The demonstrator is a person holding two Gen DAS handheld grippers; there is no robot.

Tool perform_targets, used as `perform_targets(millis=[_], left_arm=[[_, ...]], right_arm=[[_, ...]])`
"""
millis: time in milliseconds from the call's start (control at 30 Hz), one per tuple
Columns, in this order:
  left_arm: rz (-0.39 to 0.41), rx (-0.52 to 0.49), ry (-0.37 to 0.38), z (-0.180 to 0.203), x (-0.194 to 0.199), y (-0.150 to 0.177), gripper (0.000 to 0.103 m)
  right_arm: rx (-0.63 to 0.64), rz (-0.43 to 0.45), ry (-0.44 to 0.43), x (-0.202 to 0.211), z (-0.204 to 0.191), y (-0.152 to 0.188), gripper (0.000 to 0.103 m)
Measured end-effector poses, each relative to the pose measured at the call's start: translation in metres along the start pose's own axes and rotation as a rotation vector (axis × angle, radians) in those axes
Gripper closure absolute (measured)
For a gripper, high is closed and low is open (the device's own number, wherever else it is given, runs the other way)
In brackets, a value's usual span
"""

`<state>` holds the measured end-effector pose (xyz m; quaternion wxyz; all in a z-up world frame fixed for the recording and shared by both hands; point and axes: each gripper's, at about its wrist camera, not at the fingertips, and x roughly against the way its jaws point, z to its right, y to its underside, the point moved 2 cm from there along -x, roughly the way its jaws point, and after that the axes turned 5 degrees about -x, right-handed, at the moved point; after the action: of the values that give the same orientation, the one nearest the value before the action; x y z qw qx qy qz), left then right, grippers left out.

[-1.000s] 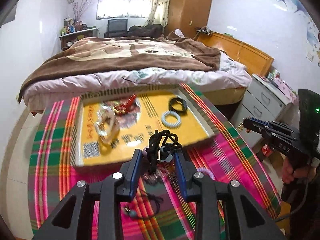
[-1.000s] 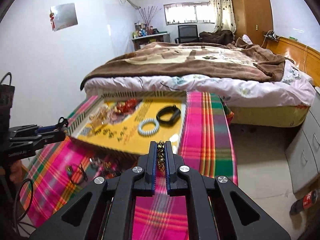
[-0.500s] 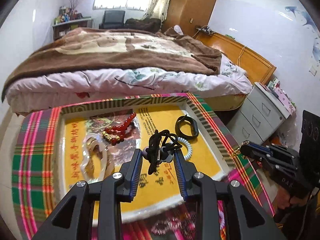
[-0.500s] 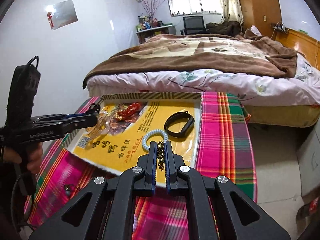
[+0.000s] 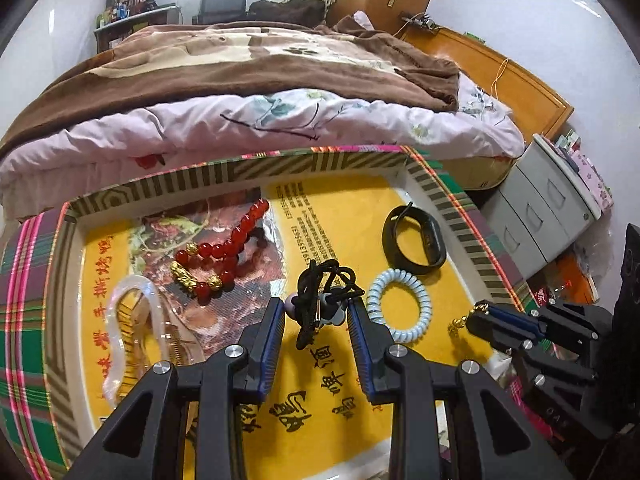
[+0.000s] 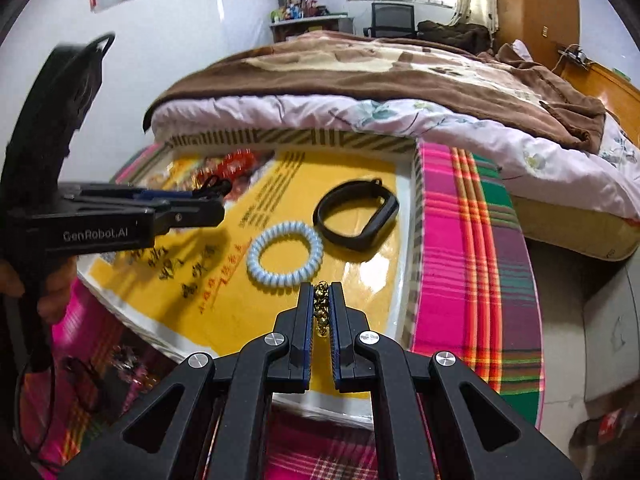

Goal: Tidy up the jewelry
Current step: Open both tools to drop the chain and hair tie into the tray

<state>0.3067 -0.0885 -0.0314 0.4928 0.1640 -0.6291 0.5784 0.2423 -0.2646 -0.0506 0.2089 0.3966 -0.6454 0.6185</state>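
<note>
Tray (image 5: 312, 162): four pieces lying, left to right: one clear bangle (image 5: 132, 320), one red bead bracelet (image 5: 224, 252), one pale coil band (image 5: 400, 304), one black wristband (image 5: 414, 242). Left gripper (image 5: 316, 312) clamps a black cord necklace (image 5: 324, 284) over the tray; right gripper (image 6: 321, 308), jaws narrow, pinches a gold chain (image 6: 321, 306). Plaid cloth (image 6: 472, 264), bed (image 6: 360, 92) behind. "GenRobot.AI" on the left gripper.
</note>
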Motion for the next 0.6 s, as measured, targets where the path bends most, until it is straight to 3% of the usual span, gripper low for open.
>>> perform_targets(millis=[333, 400, 533, 600], left_arm=[[-0.043, -0.003, -0.034, 0.001, -0.015, 0.002, 0.07], [-0.045, -0.007, -0.032, 0.002, -0.015, 0.001, 0.066], [-0.048, -0.002, -0.034, 0.003, -0.014, 0.001, 0.05], [-0.047, 0.001, -0.035, 0.003, -0.013, 0.002, 0.049]], right_arm=[[0.036, -0.026, 0.04, -0.008, -0.003, 0.008, 0.096], [0.038, -0.029, 0.044, -0.009, -0.003, 0.007, 0.095], [0.032, -0.031, 0.041, -0.007, -0.003, 0.008, 0.088], [0.03, -0.027, 0.042, -0.006, -0.005, 0.008, 0.086]])
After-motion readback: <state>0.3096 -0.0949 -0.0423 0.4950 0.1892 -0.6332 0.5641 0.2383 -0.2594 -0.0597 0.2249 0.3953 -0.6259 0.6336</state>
